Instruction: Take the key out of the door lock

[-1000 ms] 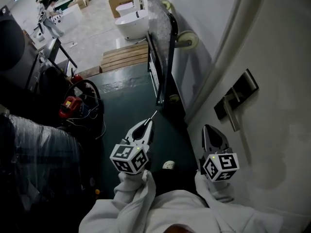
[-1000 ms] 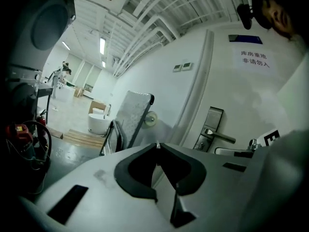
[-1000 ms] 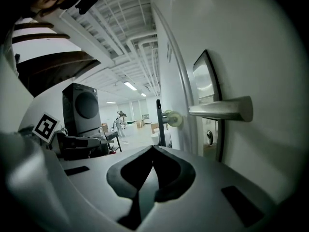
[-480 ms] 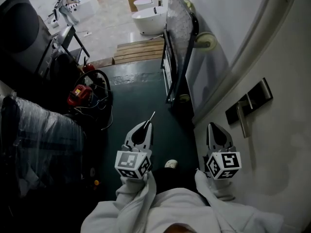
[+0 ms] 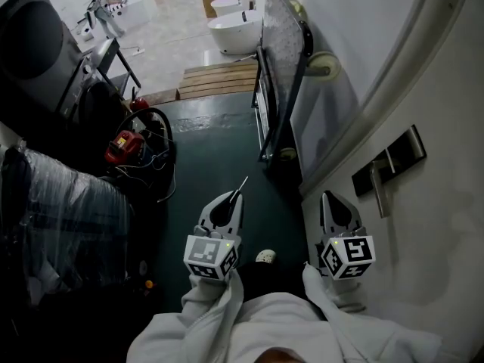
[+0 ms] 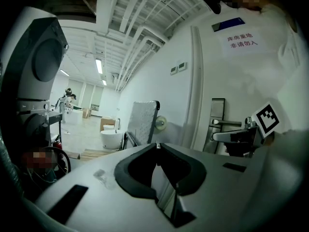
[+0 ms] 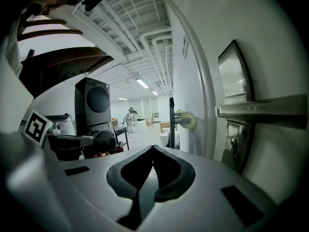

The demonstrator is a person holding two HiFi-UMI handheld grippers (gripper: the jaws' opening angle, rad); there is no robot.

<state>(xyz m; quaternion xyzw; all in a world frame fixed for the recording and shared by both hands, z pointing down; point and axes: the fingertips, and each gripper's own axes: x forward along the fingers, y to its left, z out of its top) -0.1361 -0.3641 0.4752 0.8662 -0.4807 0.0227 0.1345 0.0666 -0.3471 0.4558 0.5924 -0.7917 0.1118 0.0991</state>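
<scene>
Dark green flooring (image 5: 212,157) runs ahead to a wooden pallet (image 5: 219,78) and a white bathtub (image 5: 233,27). A white door (image 5: 446,233) fills the right side.

Head view: my left claw (image 5: 236,196) is pinched shut on the key (image 5: 242,184). The key's thin shank sticks out past the tips, over the flooring and well apart from the door. My right claw (image 5: 326,197) sits near the door, beside the lock plate (image 5: 389,161) and its lever handle (image 5: 378,193), touching neither.

Left gripper view: my jaws are drawn together, with a sliver of the key's metal (image 6: 157,144) showing at the very tip. The lock plate (image 6: 217,111) stands on the door to the right, its lower part behind my right claw.

Right gripper view: the jaws are closed tip to tip with nothing between them. The lever handle (image 7: 263,111) crosses the upper right. Below it is the keyhole cylinder (image 7: 233,144), set apart from the claw tips. A dark front-loading machine (image 7: 96,105) stands at the left.
</scene>
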